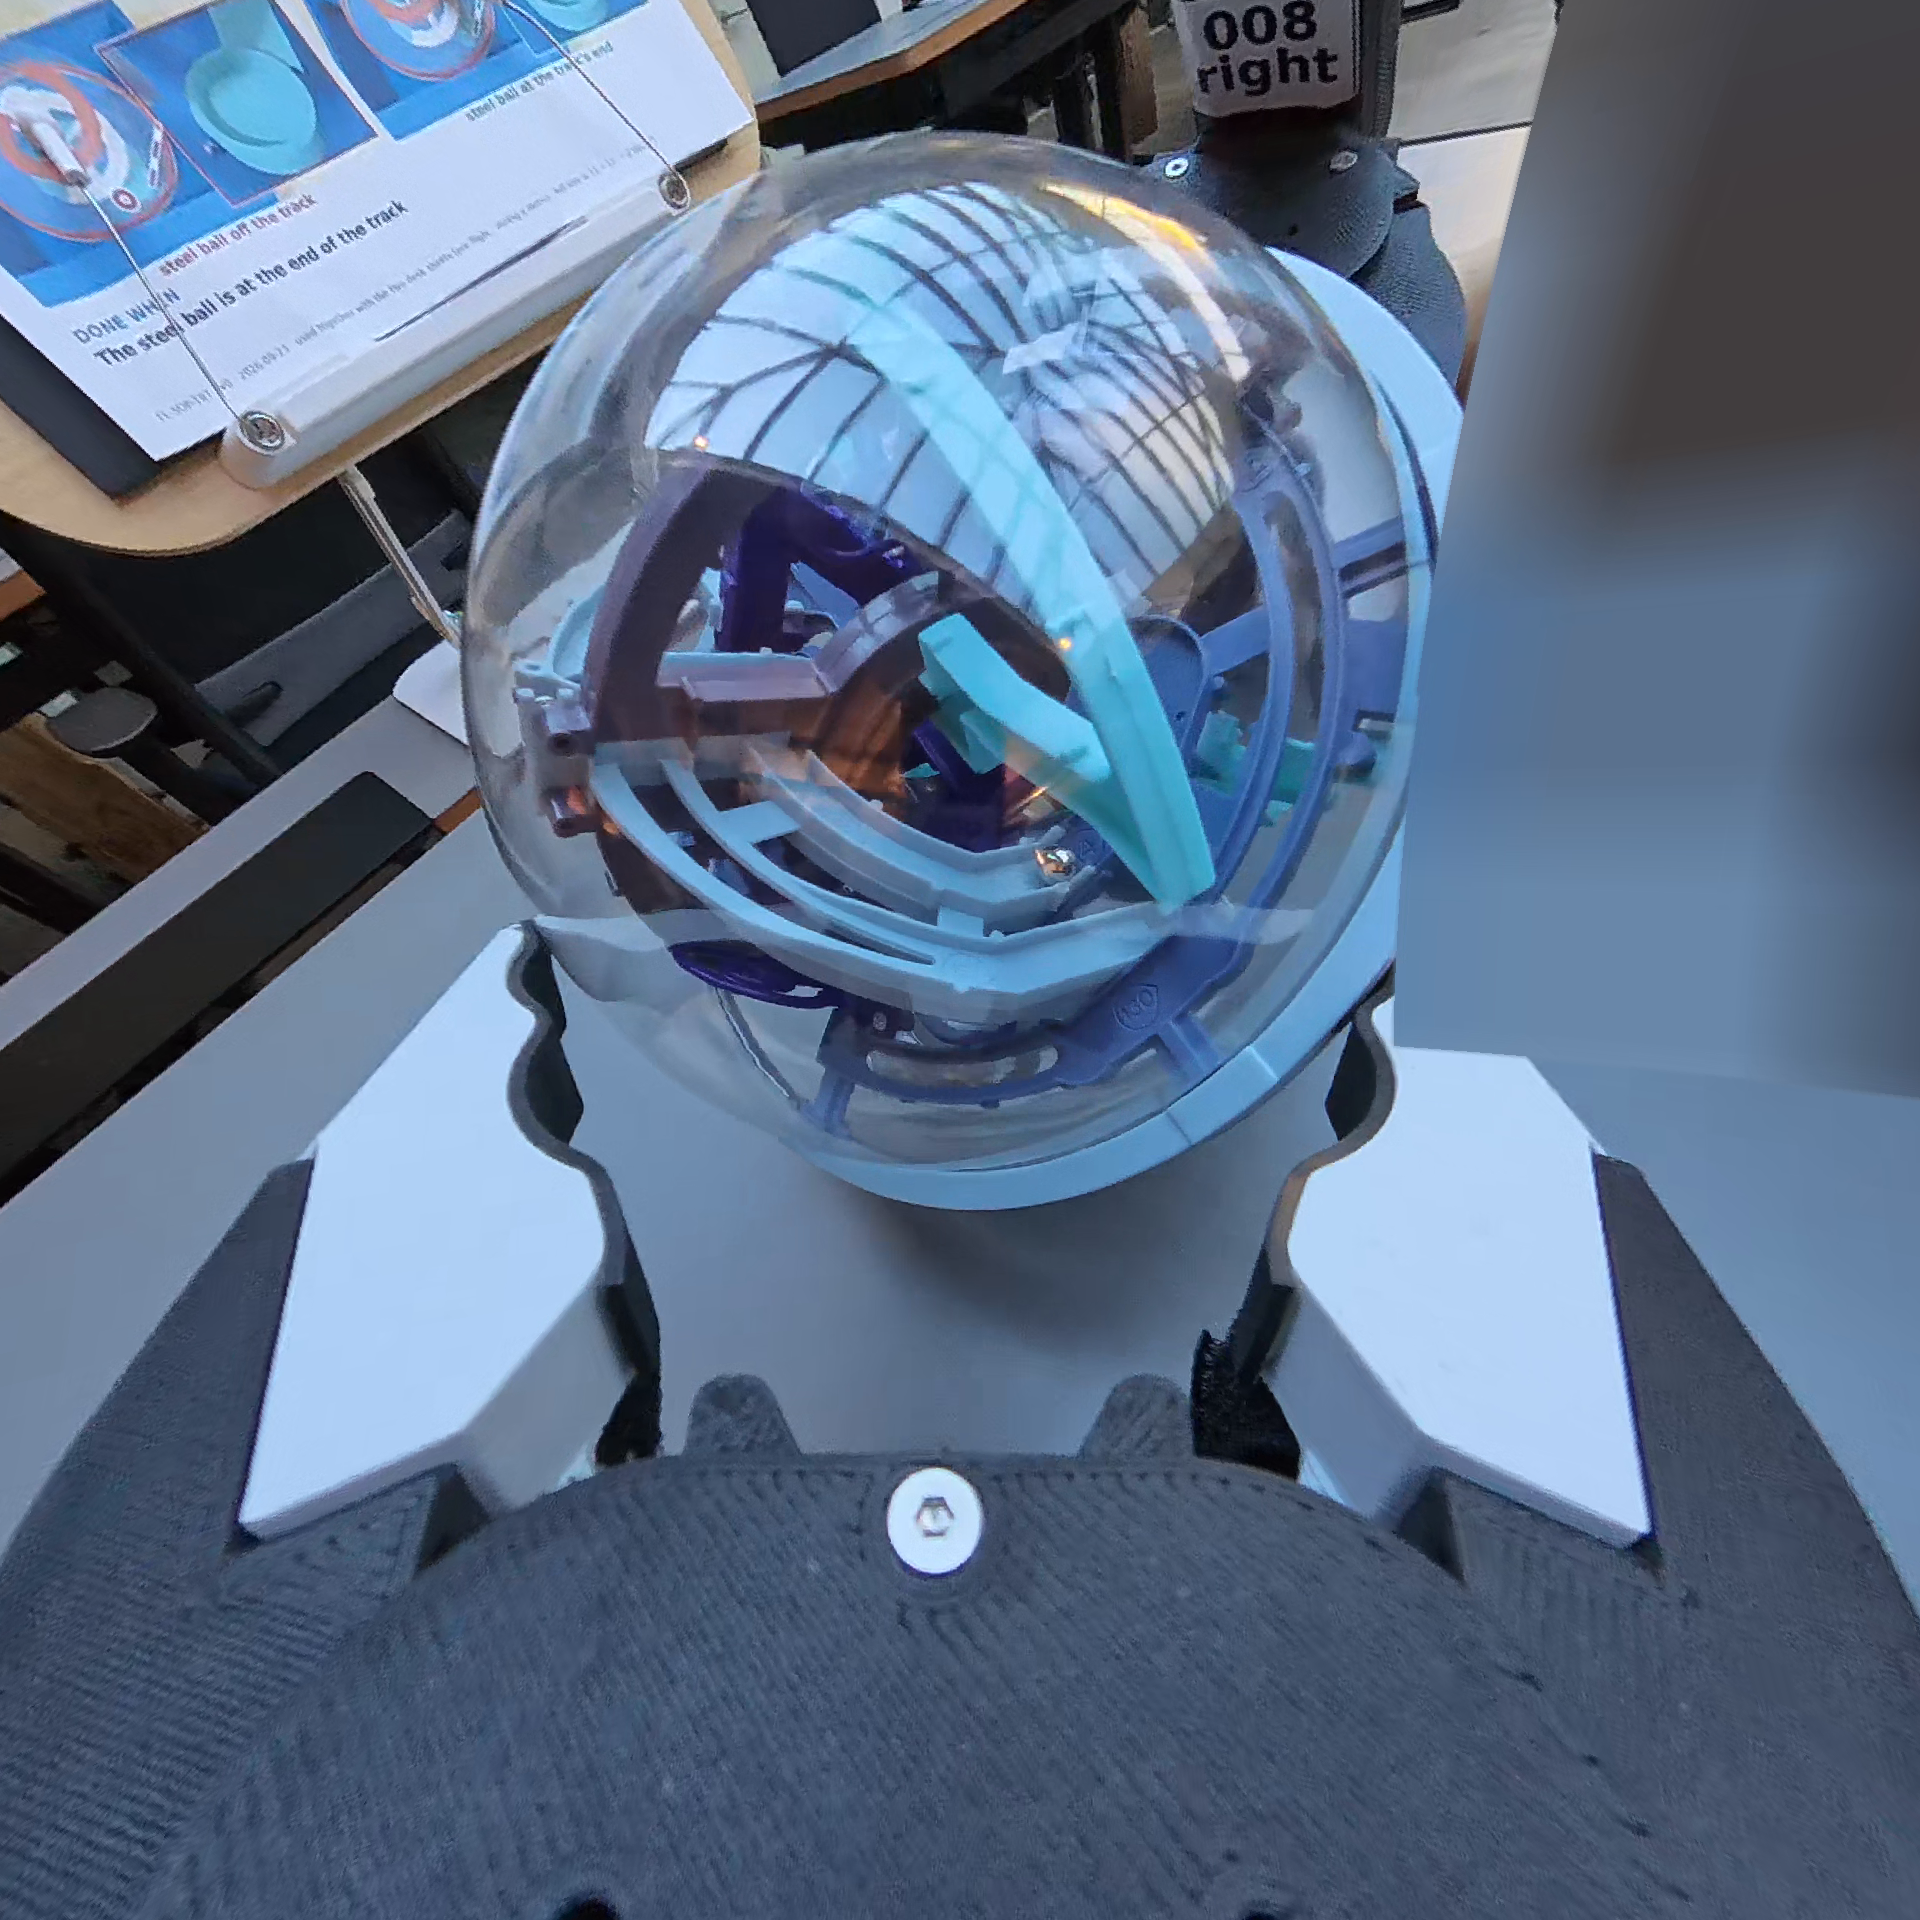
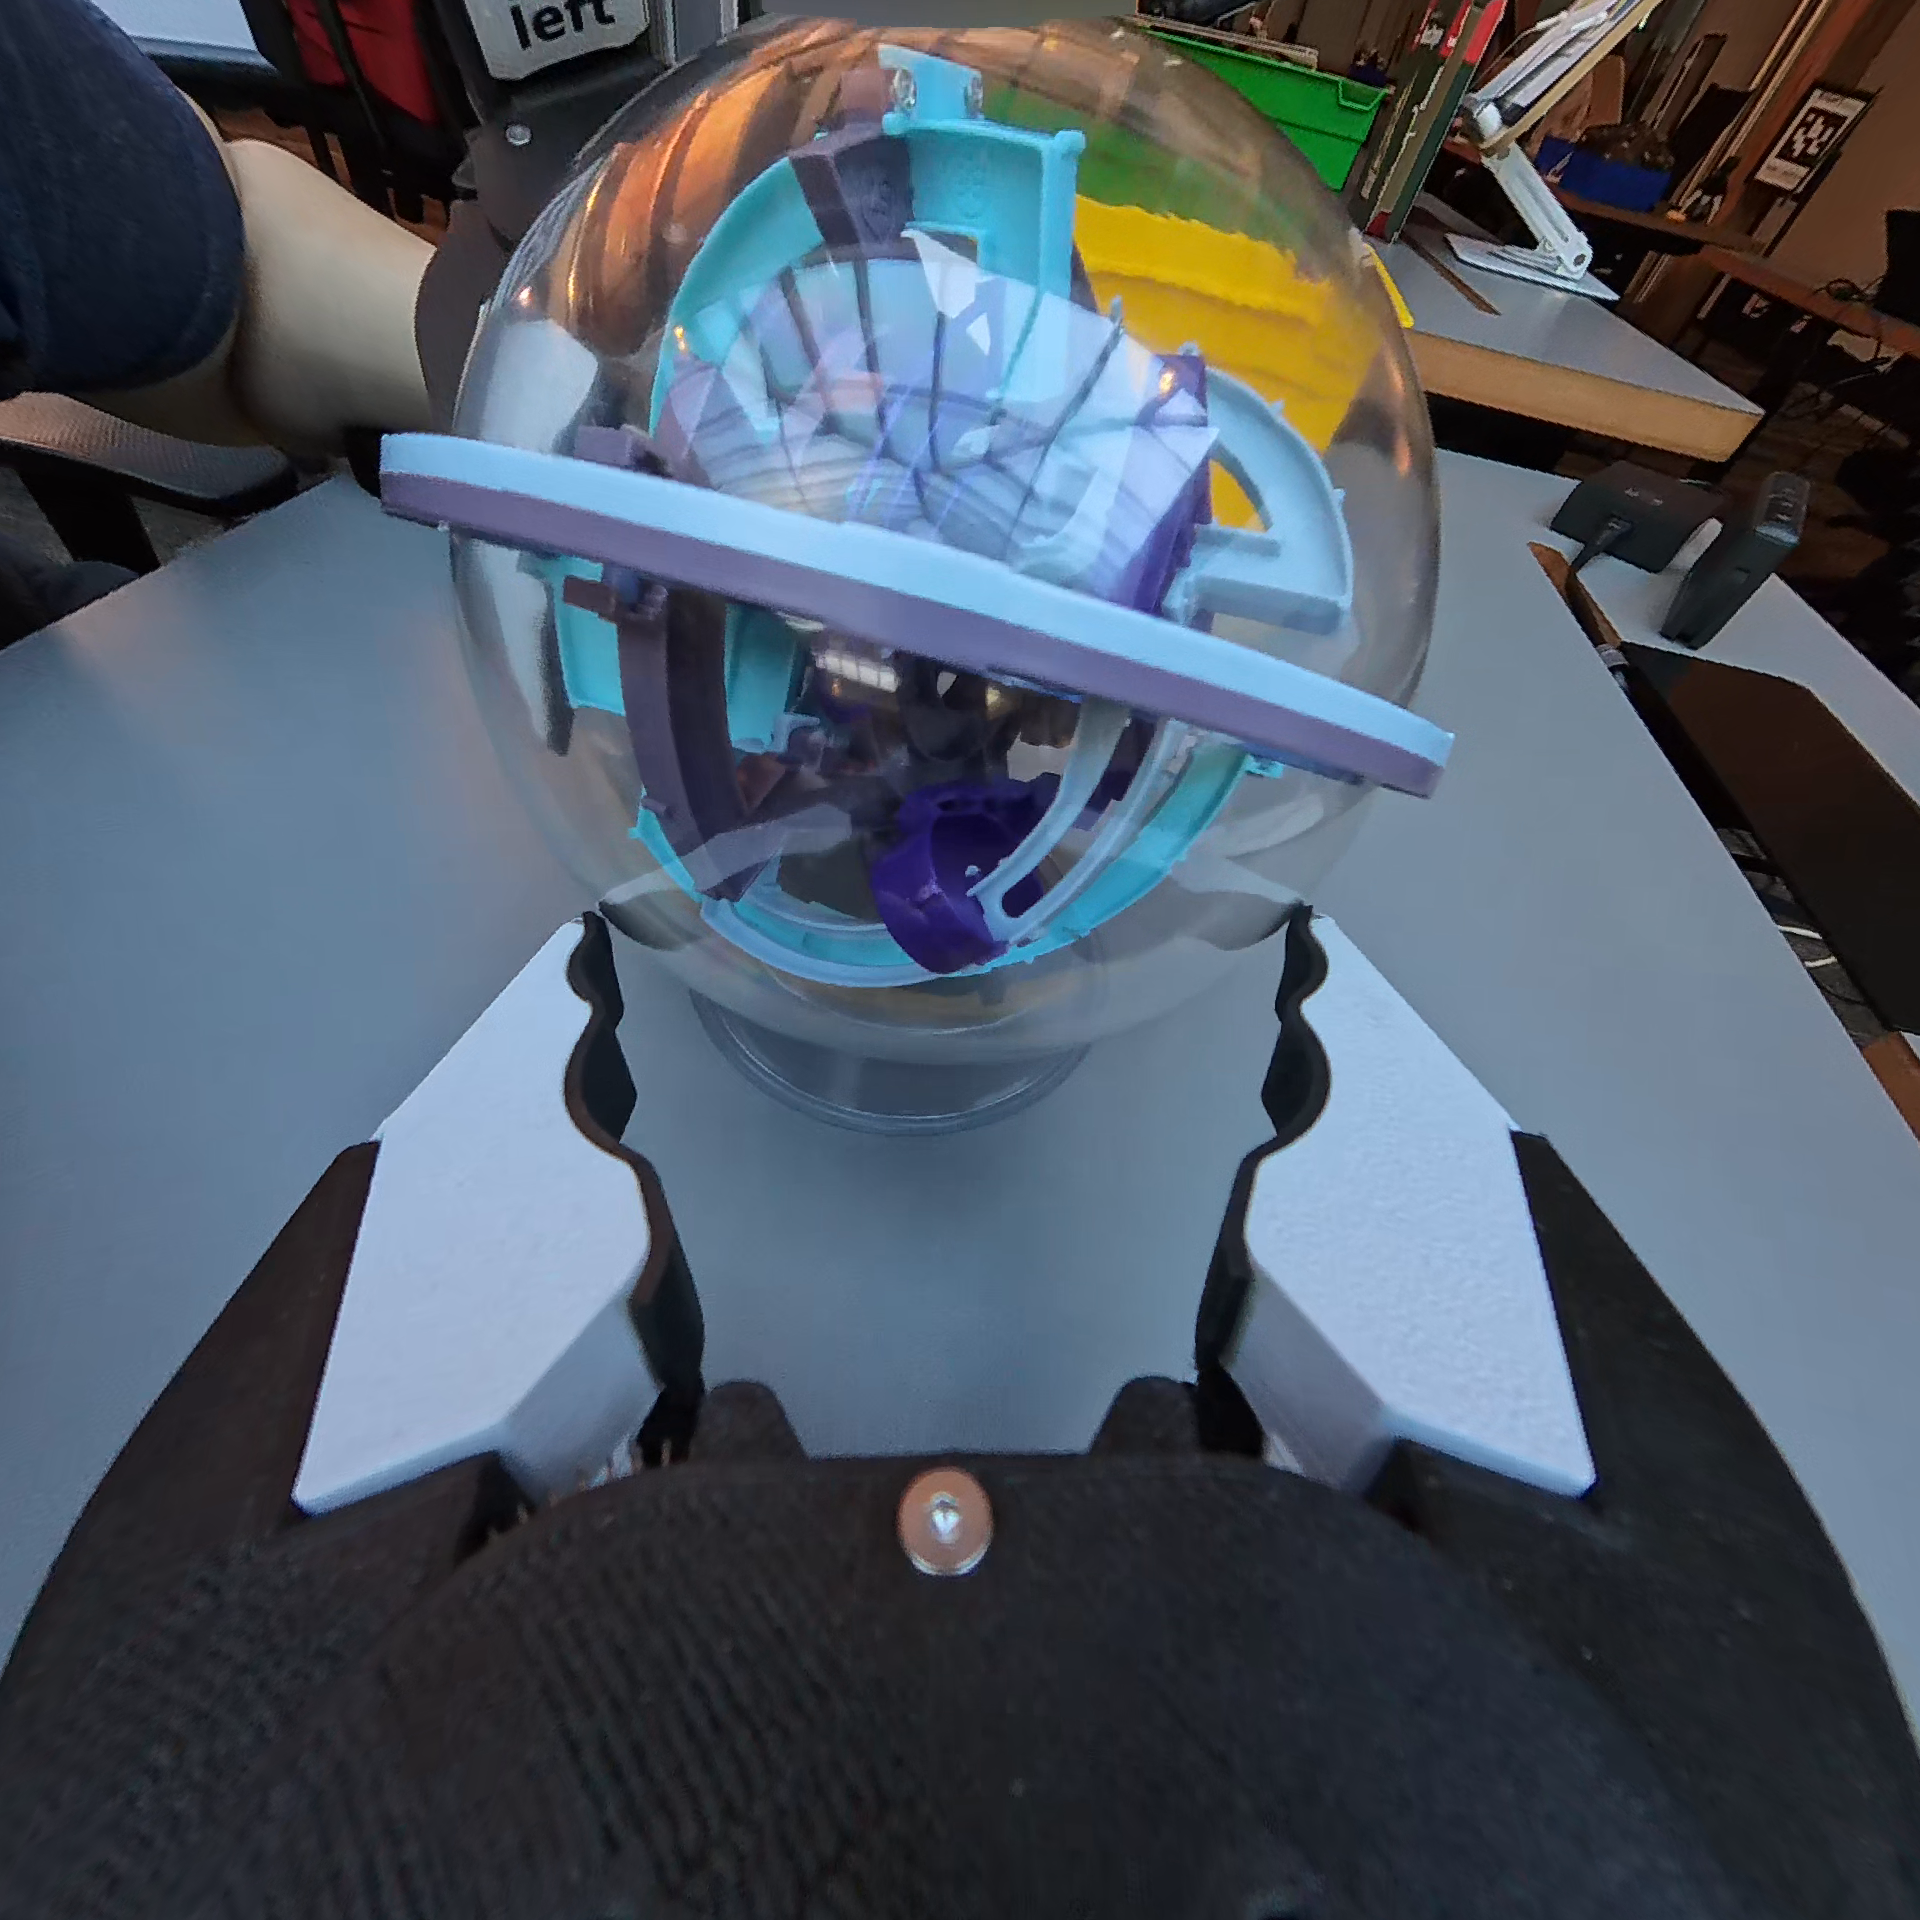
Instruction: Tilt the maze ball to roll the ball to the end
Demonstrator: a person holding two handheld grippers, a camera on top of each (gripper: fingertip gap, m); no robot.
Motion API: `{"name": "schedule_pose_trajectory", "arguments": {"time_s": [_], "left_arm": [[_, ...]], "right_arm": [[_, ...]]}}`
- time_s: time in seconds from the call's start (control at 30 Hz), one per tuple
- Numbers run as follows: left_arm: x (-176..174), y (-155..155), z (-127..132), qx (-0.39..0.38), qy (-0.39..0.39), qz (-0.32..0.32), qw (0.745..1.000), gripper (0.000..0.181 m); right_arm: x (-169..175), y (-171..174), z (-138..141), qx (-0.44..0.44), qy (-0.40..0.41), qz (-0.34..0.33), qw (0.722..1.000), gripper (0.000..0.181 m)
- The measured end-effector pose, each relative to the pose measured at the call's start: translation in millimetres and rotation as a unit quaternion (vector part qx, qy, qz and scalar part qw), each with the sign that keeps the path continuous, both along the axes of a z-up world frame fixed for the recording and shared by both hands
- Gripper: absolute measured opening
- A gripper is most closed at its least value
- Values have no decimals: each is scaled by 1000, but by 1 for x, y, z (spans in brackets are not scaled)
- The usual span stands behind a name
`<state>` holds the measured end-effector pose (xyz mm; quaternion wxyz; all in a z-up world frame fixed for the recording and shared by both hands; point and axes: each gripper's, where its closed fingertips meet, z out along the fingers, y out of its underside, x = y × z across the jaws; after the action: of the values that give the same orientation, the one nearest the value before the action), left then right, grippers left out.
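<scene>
Maze ball (image 2: 940, 540) pressed between spread left tongs (image 1: 945, 997) and right tongs (image 2: 945, 935) — bare table (image 2: 260, 779) around.

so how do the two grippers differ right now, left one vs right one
The left gripper faces the maze ball's clear dome, where the steel ball shows. The right gripper faces its tilted rim, above a clear stand. The left's fingertips overlap the shell; the right's reach its lower edge. Both are wide open, pressing from opposite sides.
</scene>
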<state>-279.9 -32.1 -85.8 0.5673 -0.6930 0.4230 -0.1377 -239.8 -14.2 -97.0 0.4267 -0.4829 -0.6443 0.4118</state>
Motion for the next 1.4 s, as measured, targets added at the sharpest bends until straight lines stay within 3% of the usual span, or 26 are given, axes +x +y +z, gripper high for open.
{"name": "schedule_pose_trajectory", "arguments": {"time_s": [0.27, 0.77, 1.4], "left_arm": [[-2, -2, -1, 17, 14, 6, 1000, 146], [3, -4, 5, -26, -45, 7, 999, 148], [3, -3, -11, -107, -79, -12, 991, 147]], "right_arm": [[0, -2, 7, 8, 25, -15, 1000, 128], [1, -6, 14, -17, 47, -28, 998, 130], [4, -5, 32, -35, 104, -30, 994, 130]]}}
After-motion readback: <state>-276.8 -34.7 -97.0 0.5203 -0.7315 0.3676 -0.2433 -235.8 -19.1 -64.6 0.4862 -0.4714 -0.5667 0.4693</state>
